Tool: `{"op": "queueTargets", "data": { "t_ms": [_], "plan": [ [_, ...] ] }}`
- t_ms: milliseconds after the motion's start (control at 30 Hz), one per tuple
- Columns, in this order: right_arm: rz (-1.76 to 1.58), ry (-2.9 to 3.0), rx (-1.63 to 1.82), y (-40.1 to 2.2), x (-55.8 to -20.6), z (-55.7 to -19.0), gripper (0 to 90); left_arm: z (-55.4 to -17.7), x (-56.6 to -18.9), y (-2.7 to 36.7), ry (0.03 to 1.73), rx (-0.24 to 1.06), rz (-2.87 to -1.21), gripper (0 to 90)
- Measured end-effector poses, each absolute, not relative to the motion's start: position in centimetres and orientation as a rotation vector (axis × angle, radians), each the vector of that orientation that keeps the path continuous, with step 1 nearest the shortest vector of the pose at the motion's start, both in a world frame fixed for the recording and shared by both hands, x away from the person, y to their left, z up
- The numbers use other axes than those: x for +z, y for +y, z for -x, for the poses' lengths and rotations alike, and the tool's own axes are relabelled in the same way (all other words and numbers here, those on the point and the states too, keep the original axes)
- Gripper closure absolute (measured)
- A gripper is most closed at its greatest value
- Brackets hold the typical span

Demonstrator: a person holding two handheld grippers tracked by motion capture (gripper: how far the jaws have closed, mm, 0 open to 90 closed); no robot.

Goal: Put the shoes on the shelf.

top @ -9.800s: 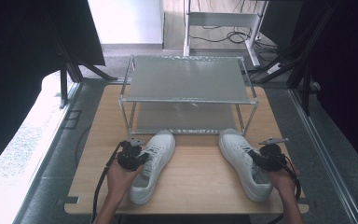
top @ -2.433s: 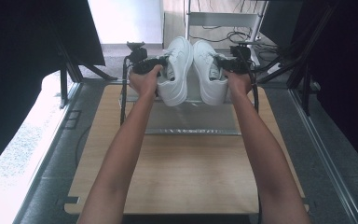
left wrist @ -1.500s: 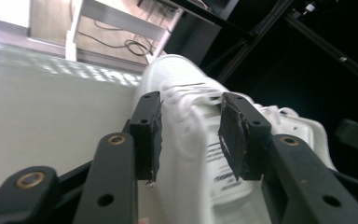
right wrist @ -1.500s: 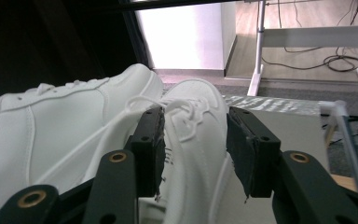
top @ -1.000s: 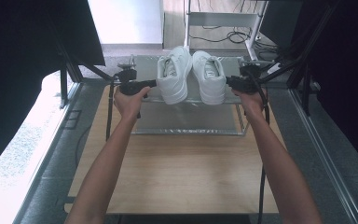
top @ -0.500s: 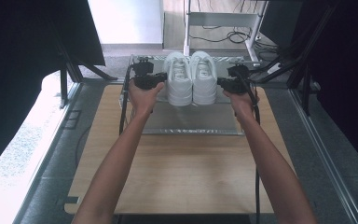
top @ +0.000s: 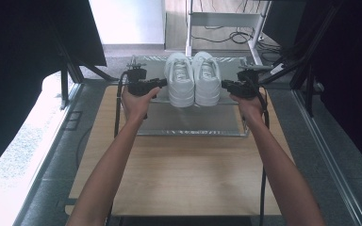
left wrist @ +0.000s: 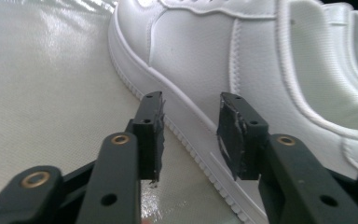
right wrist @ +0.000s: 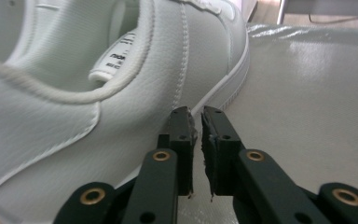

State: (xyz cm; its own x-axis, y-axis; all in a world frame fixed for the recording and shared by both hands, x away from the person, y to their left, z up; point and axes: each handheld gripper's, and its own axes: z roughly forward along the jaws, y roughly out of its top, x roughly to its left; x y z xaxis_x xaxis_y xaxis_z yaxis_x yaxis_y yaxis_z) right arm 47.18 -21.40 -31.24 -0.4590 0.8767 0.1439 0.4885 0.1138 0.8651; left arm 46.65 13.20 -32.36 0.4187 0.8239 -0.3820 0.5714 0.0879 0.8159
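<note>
Two white shoes (top: 193,77) stand side by side at the rack's (top: 193,120) far edge, the left gripper (top: 159,84) just opened empty beside them, the right gripper (top: 226,84) nearly together, gripping nothing.

White sneakers paired on a metal rack

A perforated metal shelf rack (top: 195,117) stands on a wooden table (top: 184,174); on its top deck the left sneaker (top: 179,78) and right sneaker (top: 206,77) sit side by side, touching, toes toward the camera.
</note>
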Motion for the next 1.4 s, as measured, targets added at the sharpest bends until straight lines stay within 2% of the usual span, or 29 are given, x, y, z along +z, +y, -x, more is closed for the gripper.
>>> {"op": "queueTargets", "data": {
  "t_ms": [267,667,1033,1167,1400],
  "plan": [
    [-1.248,1.944,1.405,-23.3,-31.0,-44.5,69.5,-44.4,-32.0,14.7,1.189,0.285,-1.579,53.4],
    [-1.125,1.965,1.469,-25.2,-33.1,-39.4,59.0,-38.3,-33.1,16.6,1.076,0.263,-1.583,48.1],
    [-1.099,1.974,1.536,-27.3,-37.6,-34.3,54.9,-32.1,-37.0,17.7,1.008,0.252,-1.64,45.5],
    [-1.117,1.979,1.54,-27.7,-38.8,-33.5,54.6,-31.2,-38.0,17.8,1.018,0.238,-1.646,45.5],
    [-1.084,1.964,1.56,-26.9,-38.8,-33.0,49.5,-30.6,-38.4,17.5,1.016,0.242,-1.664,40.6]
  ]
}}
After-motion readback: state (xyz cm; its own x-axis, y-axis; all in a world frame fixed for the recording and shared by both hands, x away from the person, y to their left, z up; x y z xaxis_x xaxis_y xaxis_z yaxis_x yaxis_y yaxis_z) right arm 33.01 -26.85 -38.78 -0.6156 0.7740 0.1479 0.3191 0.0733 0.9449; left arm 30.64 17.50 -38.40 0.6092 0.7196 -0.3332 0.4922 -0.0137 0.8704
